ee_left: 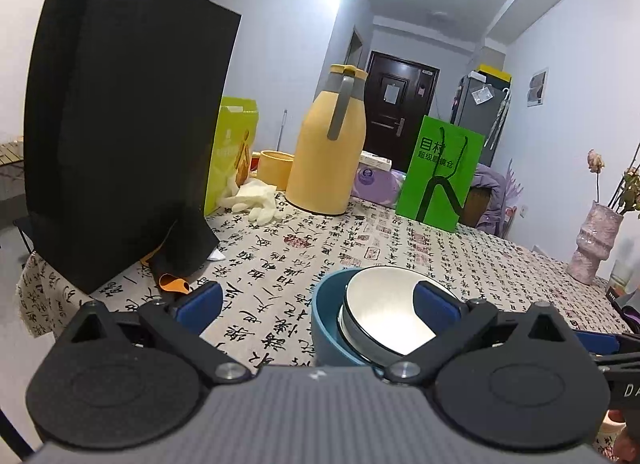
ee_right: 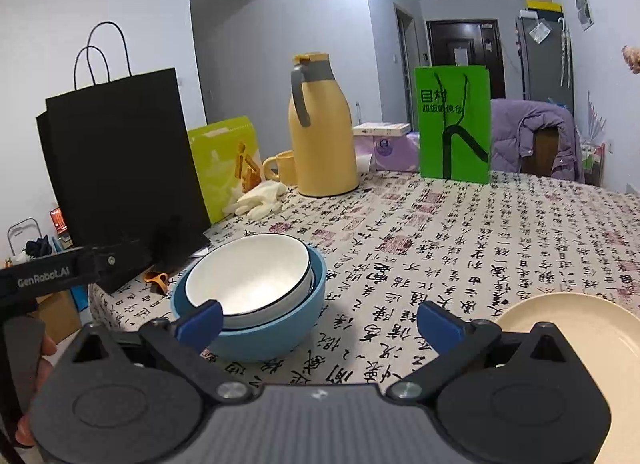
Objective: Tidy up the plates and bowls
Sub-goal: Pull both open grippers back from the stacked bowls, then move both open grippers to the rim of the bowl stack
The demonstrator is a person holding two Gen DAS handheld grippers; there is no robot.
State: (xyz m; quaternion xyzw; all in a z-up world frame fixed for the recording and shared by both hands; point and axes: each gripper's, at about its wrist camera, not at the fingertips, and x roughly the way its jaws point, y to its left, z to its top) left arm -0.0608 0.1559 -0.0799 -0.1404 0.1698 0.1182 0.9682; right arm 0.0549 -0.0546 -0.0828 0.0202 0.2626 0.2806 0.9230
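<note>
A white bowl (ee_left: 380, 304) (ee_right: 248, 280) sits nested, slightly tilted, inside a blue bowl (ee_left: 326, 324) (ee_right: 276, 328) on the calligraphy-print tablecloth (ee_left: 280, 264) (ee_right: 440, 248). My left gripper (ee_left: 318, 300) is open just short of the stack, and its right finger (ee_left: 434, 302) overlaps the white bowl's rim in the view. My right gripper (ee_right: 319, 322) is open with nothing between its fingers; the bowls lie ahead to its left. A cream plate (ee_right: 560, 328) lies to its right, partly hidden behind the gripper. The left gripper's body (ee_right: 60, 272) shows at the left edge of the right wrist view.
A tall black paper bag (ee_left: 120, 135) (ee_right: 120, 159) stands at the left, an orange scrap (ee_left: 174, 284) at its foot. Behind are a yellow-green box (ee_right: 224, 167), white gloves (ee_right: 260, 199), a yellow mug (ee_right: 282, 169), a yellow jug (ee_left: 328, 151) (ee_right: 322, 139) and a green bag (ee_left: 438, 171) (ee_right: 454, 123). A pink vase (ee_left: 592, 240) stands far right.
</note>
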